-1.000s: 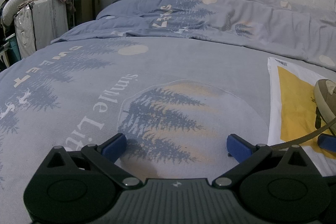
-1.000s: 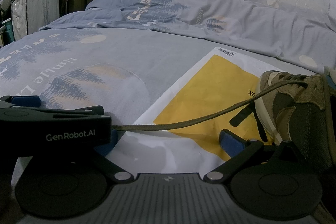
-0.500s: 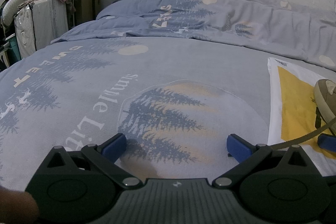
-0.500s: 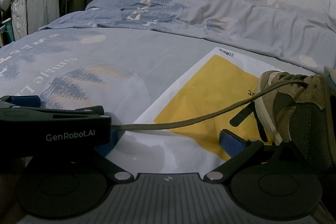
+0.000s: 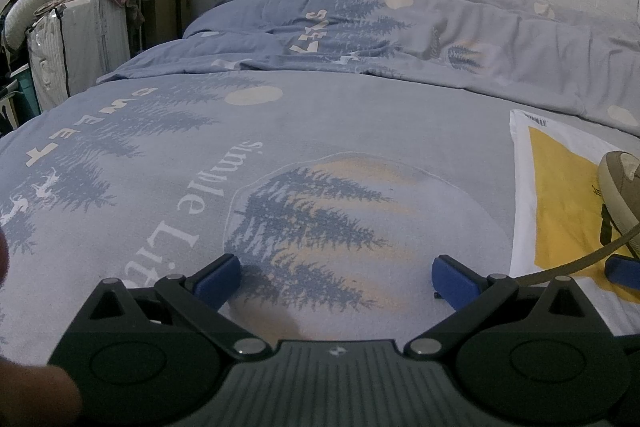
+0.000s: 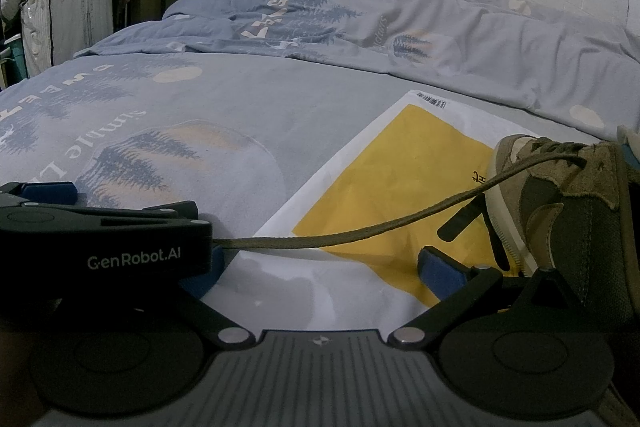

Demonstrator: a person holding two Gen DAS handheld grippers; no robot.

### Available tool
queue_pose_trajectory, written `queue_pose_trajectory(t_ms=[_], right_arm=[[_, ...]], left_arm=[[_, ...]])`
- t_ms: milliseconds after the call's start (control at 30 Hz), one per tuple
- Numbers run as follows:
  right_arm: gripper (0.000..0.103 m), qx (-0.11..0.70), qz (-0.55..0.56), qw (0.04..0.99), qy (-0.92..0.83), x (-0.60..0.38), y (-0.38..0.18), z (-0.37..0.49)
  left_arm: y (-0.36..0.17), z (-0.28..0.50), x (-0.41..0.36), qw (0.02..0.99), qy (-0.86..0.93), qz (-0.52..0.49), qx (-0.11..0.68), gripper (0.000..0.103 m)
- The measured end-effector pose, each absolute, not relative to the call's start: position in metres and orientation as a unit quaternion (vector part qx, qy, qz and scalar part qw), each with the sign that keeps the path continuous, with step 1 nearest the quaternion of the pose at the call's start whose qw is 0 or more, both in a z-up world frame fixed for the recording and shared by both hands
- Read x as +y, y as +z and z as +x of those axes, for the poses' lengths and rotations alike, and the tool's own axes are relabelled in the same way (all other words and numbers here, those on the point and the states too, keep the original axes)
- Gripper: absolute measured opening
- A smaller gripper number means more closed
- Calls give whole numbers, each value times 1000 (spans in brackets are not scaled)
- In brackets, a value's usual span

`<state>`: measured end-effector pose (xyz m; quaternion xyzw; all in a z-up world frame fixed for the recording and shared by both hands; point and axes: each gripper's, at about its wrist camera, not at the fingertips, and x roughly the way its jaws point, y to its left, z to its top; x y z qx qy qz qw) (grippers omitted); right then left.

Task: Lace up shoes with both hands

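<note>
On a forest-print duvet, the left gripper rests with its blue pads spread wide and nothing between them. The olive shoelace runs taut just past its right finger to the suede sneaker, which stands on a yellow-and-white mailer bag. The right gripper is likewise spread, gripping nothing. Lacing appears paused mid-pull; next, one gripper likely must pinch the loose lace.

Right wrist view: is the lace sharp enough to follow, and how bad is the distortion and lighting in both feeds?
Right wrist view: lace is sharp from shoe to the left hand-held gripper; dim, even light, no glare. Left wrist view: strong fisheye bending, dark corners, blurred hand at the lower left edge.
</note>
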<state>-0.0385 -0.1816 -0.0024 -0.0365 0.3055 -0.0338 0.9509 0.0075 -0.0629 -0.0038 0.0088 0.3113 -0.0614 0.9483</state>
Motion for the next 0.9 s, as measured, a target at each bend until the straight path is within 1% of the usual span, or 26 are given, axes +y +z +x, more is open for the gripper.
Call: queue_pose_trajectory(t_ms=[900], right_arm=[[103,305,-37,951,-34,-181,-2,-39]], left_arm=[[-4,8,-62,949,-62,8,309,103]])
